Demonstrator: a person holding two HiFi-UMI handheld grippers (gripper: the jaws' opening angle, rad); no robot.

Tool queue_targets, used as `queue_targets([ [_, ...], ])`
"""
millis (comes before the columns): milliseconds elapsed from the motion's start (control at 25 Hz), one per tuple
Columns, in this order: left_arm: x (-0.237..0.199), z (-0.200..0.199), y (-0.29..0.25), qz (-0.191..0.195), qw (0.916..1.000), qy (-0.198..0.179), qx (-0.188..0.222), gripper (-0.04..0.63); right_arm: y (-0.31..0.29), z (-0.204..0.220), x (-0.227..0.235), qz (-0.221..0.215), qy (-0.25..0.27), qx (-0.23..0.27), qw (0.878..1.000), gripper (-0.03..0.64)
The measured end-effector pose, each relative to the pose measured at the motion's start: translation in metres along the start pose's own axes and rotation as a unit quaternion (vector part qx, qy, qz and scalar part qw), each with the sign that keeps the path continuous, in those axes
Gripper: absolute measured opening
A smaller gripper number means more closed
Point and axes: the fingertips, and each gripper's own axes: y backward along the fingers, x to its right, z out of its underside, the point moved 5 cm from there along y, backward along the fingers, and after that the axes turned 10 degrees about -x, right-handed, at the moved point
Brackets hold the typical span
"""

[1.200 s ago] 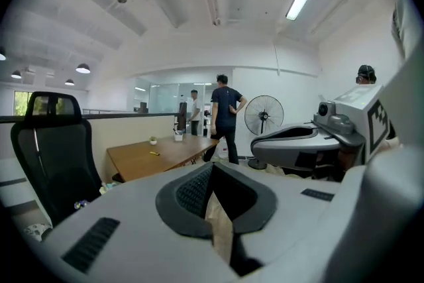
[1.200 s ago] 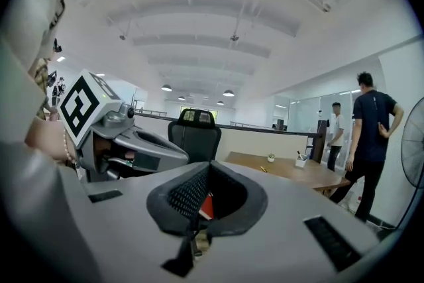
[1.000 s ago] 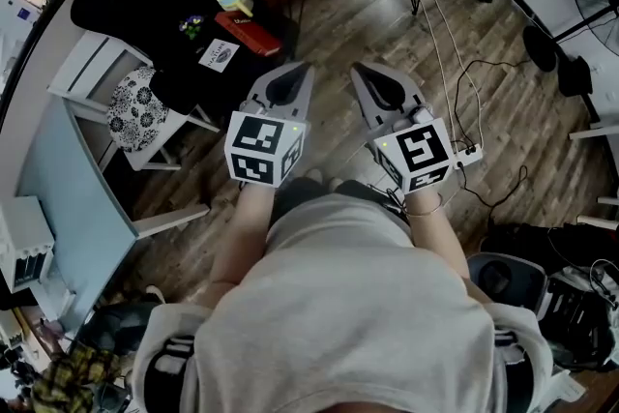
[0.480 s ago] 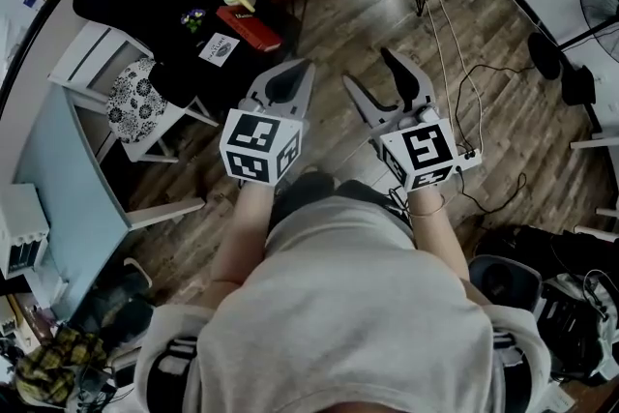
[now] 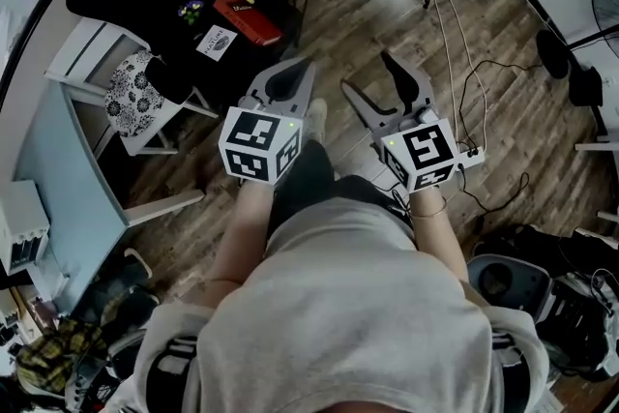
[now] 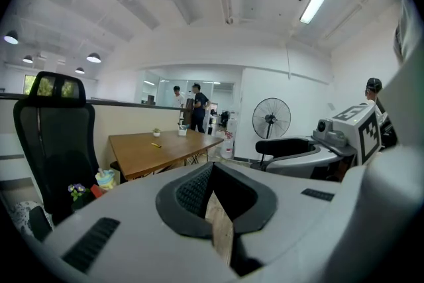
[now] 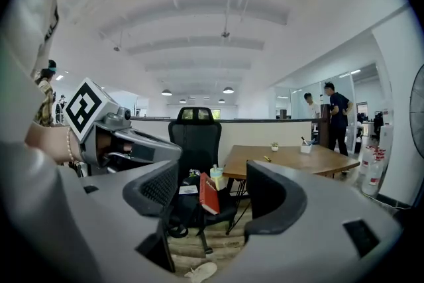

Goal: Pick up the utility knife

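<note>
Small yellow utility knife (image 7: 267,158) on brown wooden table (image 7: 291,162), far ahead of both; axis unreadable. Right gripper (image 7: 218,195) opening, empty; left gripper (image 6: 213,190) closed.

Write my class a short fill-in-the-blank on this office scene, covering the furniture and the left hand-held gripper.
The red book rests on the black office ____.
In the left gripper view, the standing fan is to the ____ of the wooden table.
The left hand-held gripper has its jaws ____, with nothing between them.
Missing words: chair; right; shut.
</note>
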Motion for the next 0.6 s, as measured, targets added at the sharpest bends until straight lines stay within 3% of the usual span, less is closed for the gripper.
queue_targets([
  [360,-0.05,-0.018,-0.062,-0.002,0.9999,0.014,-0.005,0.015,-0.056,-0.006,0.054,0.012,-0.003,-0.004,1.0,0.316],
  [600,-0.1,-0.048,-0.122,0.014,0.9995,0.014,-0.024,0.015,-0.117,-0.033,0.106,0.022,-0.009,-0.003,1.0,0.316],
])
